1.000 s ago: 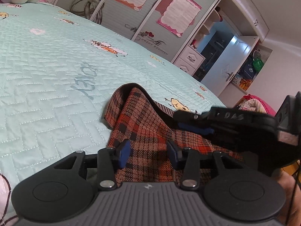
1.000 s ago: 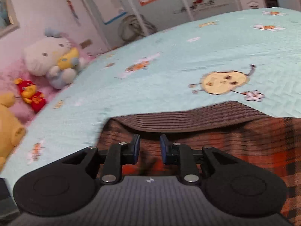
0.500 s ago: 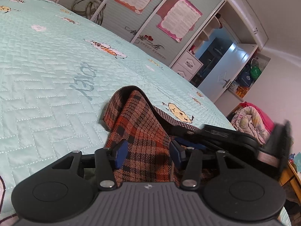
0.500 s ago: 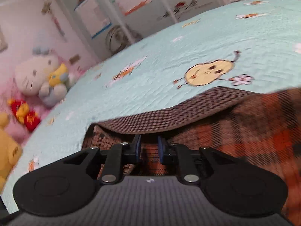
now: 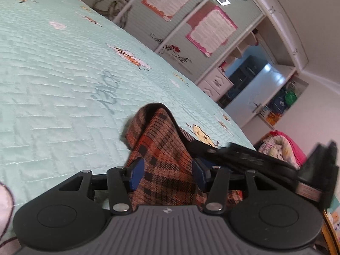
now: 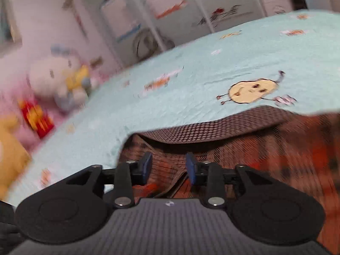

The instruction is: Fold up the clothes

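Note:
A red-and-brown plaid garment [image 5: 161, 146] with a dark houndstooth lining [image 6: 212, 129] lies bunched on the pale green quilted bed [image 5: 53, 74]. My left gripper [image 5: 167, 172] is open, its blue pads on either side of a raised ridge of the plaid cloth. My right gripper [image 6: 167, 166] is open just above the garment [image 6: 265, 161], under the lifted houndstooth edge. The right gripper's black body also shows at the right of the left wrist view [image 5: 255, 157], close beside the left one.
Plush toys [image 6: 61, 80] sit at the head of the bed on pink bedding. A wardrobe wall with posters [image 5: 191, 17] stands behind the bed. A white drawer unit [image 5: 214, 82] and a heap of bedding [image 5: 280, 146] stand beyond the bed's far side.
My right gripper's jaws have opened from nearly shut. The left gripper's jaws have spread wider around the plaid ridge. Both views have swung, and the right view is blurred by motion.

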The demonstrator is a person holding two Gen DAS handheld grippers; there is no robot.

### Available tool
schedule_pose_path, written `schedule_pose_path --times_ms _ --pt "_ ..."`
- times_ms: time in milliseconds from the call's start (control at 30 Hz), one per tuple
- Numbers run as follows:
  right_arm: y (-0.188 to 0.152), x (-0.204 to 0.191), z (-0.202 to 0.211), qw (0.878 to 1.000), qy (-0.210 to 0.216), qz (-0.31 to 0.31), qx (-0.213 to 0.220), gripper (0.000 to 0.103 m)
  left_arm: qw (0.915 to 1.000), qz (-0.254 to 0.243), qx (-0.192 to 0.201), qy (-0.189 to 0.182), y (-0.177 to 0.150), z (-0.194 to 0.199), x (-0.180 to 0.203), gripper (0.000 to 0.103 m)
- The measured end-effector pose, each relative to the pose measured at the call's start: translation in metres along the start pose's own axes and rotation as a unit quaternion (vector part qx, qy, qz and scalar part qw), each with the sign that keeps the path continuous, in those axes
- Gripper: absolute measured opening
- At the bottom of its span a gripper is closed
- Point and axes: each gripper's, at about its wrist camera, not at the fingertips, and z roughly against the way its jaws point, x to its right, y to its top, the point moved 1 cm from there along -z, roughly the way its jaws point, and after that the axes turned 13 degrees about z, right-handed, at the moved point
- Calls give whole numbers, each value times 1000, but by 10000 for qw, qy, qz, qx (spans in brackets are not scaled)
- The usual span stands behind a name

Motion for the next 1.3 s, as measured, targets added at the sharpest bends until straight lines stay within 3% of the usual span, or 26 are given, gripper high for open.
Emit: schedule_pose_path --times_ms 167,267,367,500,800,900,1000,1067,1167,1300 --pt "13 -15 -32 9948 209 921 -391 43 9999 20 57 147 0 5 1 54" --pt "18 -17 -36 9911 459 1165 -454 41 9997 129 84 200 2 7 0 54" --pt "22 -20 -39 9872 824 1288 -464 9 9987 295 214 369 4 13 -5 61" --pt "28 -26 -48 9833 1210 1305 -377 7 9982 343 223 437 4 16 -6 61" --pt "27 -14 -70 9858 1326 960 -388 8 9981 274 324 456 4 21 -2 63" --pt "26 -13 -71 9864 1302 922 -388 8 9950 270 849 454 6 37 1 63" --pt "25 -14 -74 9861 1293 943 -454 8 9916 162 1283 60 8 51 8 64" --pt "25 -11 -74 9865 1313 868 -453 8 9955 0 924 -196 3 37 8 65" --pt "25 0 -71 9891 1330 504 -378 17 9997 76 247 49 3 12 -4 59" --pt "26 8 -61 9911 1299 201 -202 27 9990 -18 156 417 4 9 -6 57"
